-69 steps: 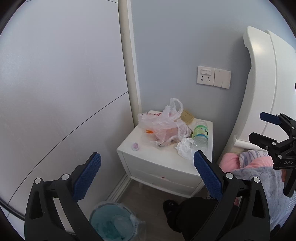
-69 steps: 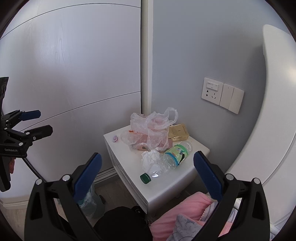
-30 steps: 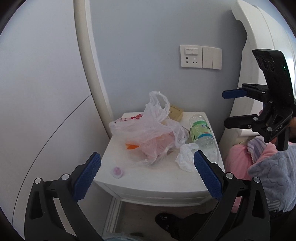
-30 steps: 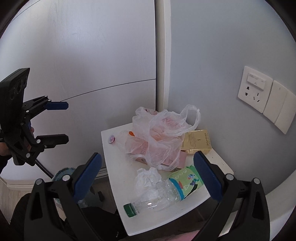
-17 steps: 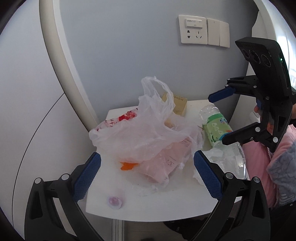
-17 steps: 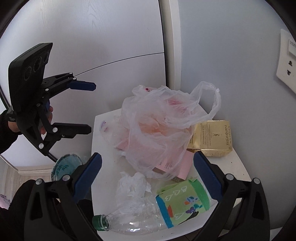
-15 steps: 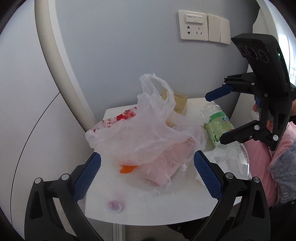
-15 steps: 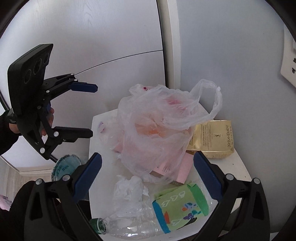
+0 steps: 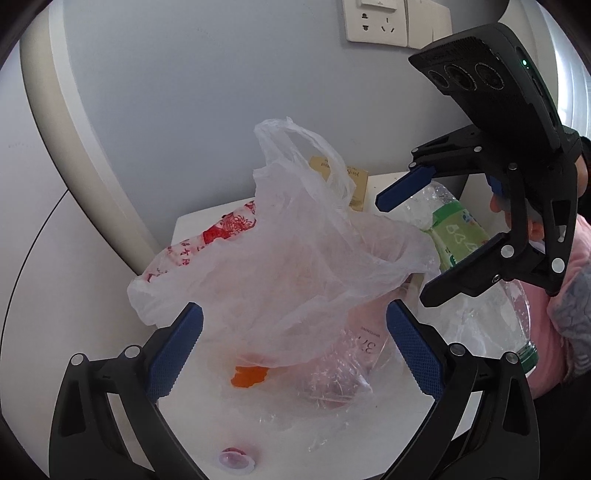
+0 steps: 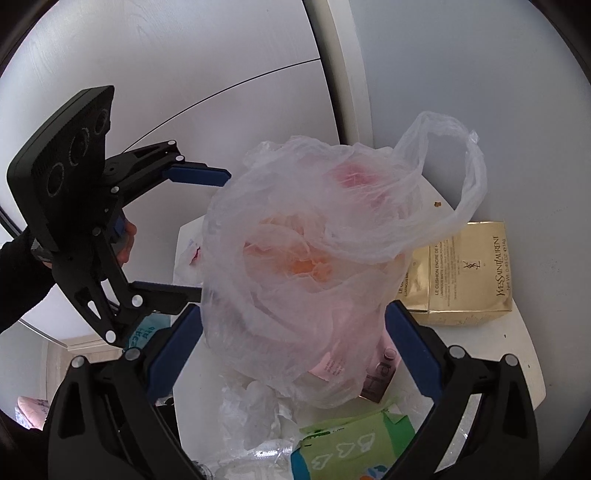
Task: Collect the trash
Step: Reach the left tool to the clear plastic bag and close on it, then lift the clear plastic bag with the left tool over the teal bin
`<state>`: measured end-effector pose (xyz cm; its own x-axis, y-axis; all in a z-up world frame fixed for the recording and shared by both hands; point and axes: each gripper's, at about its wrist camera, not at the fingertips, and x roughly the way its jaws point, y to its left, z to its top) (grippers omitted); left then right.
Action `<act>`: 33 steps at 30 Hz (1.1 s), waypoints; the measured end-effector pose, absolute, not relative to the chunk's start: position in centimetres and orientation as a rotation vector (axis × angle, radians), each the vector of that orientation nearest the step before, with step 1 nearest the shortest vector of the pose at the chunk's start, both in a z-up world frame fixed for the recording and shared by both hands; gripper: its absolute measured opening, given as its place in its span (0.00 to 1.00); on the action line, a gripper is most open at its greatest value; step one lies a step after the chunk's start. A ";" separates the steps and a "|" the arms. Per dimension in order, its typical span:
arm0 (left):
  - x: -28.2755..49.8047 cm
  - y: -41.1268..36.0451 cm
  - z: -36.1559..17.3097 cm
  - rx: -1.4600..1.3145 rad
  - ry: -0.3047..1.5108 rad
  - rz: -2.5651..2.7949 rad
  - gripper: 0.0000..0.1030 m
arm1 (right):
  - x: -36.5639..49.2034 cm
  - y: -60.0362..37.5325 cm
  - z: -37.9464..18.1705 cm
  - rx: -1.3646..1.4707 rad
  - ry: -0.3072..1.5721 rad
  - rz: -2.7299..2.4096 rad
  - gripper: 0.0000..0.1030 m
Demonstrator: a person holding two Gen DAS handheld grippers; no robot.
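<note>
A crumpled clear plastic bag [image 9: 295,258] with pink and orange trash inside sits on the white nightstand [image 9: 192,229]; it also shows in the right wrist view [image 10: 314,266]. My left gripper [image 9: 291,350] is open just in front of the bag, jaws on either side of its lower part. My right gripper [image 10: 291,350] is open and close to the bag from the other side; it shows in the left wrist view [image 9: 402,243]. A clear bottle with a green label [image 9: 458,236] lies to the right of the bag. A crumpled tissue [image 10: 255,410] lies by the bottle.
A gold box [image 10: 465,273] stands behind the bag by the blue wall. A small pink cap [image 9: 236,459] lies at the nightstand's front edge. A wall socket [image 9: 376,18] is above. Pink bedding [image 9: 554,314] is at the right. A teal bin [image 10: 142,334] stands below, left.
Both grippers have moved in closer to the plastic bag, which now fills the space between their open jaws. The bag and bottle have not moved.
</note>
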<state>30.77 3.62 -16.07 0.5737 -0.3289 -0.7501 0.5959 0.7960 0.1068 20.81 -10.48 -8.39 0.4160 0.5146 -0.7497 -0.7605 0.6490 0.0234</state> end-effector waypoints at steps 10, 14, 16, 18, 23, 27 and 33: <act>31.6 3.0 -17.0 0.353 0.814 -0.613 0.47 | 21.3 -10.4 -8.9 -0.337 0.859 0.829 0.40; 31.4 2.6 -16.8 0.360 0.812 -0.614 0.26 | 20.9 -10.3 -8.8 -0.338 0.853 0.815 0.19; 30.9 2.2 -16.1 0.372 0.795 -0.597 0.13 | 20.6 -10.1 -8.4 -0.343 0.829 0.805 0.12; 30.8 2.0 -15.2 0.378 0.774 -0.584 0.05 | 20.0 -10.0 -7.7 -0.347 0.793 0.790 0.11; 29.3 1.8 -11.6 0.374 0.712 -0.551 0.04 | 17.5 -10.4 -4.4 -0.332 0.697 0.779 0.10; 27.3 1.8 -8.5 0.375 0.666 -0.524 0.04 | 15.3 -10.5 -2.0 -0.327 0.633 0.788 0.10; 23.7 2.2 -5.6 0.377 0.627 -0.478 0.04 | 11.3 -9.8 0.9 -0.338 0.570 0.821 0.10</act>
<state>23.74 2.20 -5.63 0.7081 -0.3088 -0.6350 0.5306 0.8261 0.1898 11.31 -9.83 0.86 0.5450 0.5891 -0.5966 -0.7646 0.6411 -0.0655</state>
